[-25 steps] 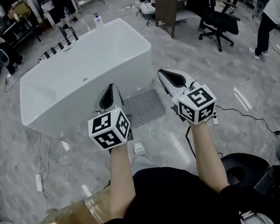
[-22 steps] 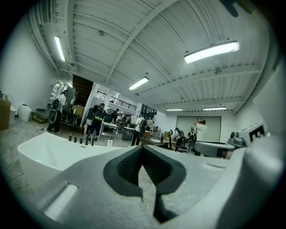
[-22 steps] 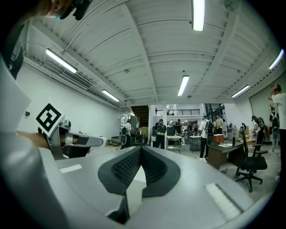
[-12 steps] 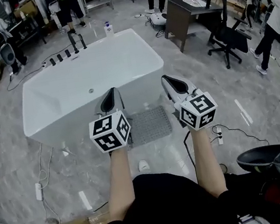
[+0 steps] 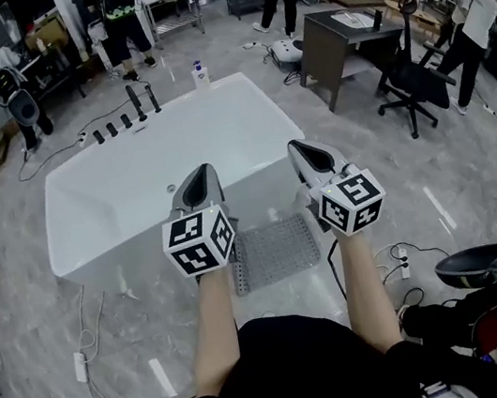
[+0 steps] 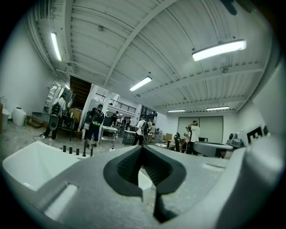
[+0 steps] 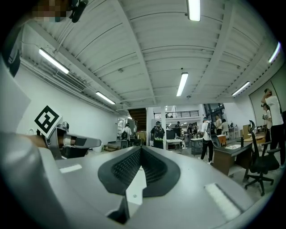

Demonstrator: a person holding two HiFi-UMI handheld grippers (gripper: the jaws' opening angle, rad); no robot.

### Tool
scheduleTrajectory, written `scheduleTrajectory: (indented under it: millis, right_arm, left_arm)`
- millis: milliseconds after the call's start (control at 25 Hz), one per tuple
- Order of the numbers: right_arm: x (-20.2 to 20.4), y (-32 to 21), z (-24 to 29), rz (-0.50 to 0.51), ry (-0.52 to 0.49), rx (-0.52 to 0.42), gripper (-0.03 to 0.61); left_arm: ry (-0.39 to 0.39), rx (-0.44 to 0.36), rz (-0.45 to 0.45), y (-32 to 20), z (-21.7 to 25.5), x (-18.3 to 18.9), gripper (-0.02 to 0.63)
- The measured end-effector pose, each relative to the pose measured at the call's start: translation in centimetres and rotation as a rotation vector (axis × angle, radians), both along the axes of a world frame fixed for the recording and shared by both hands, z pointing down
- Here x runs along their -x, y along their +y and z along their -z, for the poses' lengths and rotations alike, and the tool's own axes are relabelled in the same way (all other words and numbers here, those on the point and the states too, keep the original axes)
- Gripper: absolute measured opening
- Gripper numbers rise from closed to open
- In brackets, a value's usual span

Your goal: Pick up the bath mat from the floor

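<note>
From your head view, the bath mat (image 5: 277, 251) lies flat on the grey floor (image 5: 471, 163), its far edge just beside the near wall of the white bathtub (image 5: 238, 85). It sits in front of you, between your two forearms. Your left gripper (image 5: 199, 175) and right gripper (image 5: 305, 153) are held out level above the mat, side by side and well clear of it.

In the left gripper view the jaws are closed, pad against pad, with nothing between them. Beyond them are only the tub rim, the ceiling and the far end of the room; the mat is below the frame.

The right gripper view shows the same: jaws together, nothing held, no mat in sight.

The mat looks like a thin, studded rubbery sheet, so it is probably light and floppy, and it may cling to that glossy floor. You will likely need to open both jaws, come down, and pinch the near edge at its two corners — a grip in the middle would probably let it fold and sag.
</note>
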State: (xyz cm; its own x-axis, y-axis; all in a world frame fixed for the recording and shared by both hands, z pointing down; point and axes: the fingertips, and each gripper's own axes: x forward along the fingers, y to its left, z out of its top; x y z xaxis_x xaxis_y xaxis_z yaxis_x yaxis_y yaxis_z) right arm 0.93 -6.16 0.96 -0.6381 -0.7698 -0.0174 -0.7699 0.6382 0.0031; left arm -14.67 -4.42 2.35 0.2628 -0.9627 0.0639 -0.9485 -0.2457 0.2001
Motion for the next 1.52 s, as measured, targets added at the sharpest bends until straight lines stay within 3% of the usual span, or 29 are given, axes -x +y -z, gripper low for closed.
scheduleTrajectory:
  millis: [200,560,960,1520]
  right_arm:
    - [0.8,-3.1,-0.9,-0.020,-0.020,0.012,0.008]
    - [-1.4,-6.6,-3.3,-0.110,-0.048,0.079,0.008]
    - [1.7,-11.5,-2.9,-0.004,-0.016,0.071,0.008]
    - [-4.7,-18.8,-3.2,0.034,0.009,0.100,0.008]
  left_arm:
    - [-0.007,0.013,-0.011,-3.2,-0.6,1.0,0.000]
    - [0.022,0.054,-0.021,-6.3,-3.2,1.1,-0.002]
    - [0.056,0.070,0.079,-9.4,-4.2,3.4,-0.002]
    - [0.080,0.087,0.118,-16.0,-5.0,-2.5,-0.002]
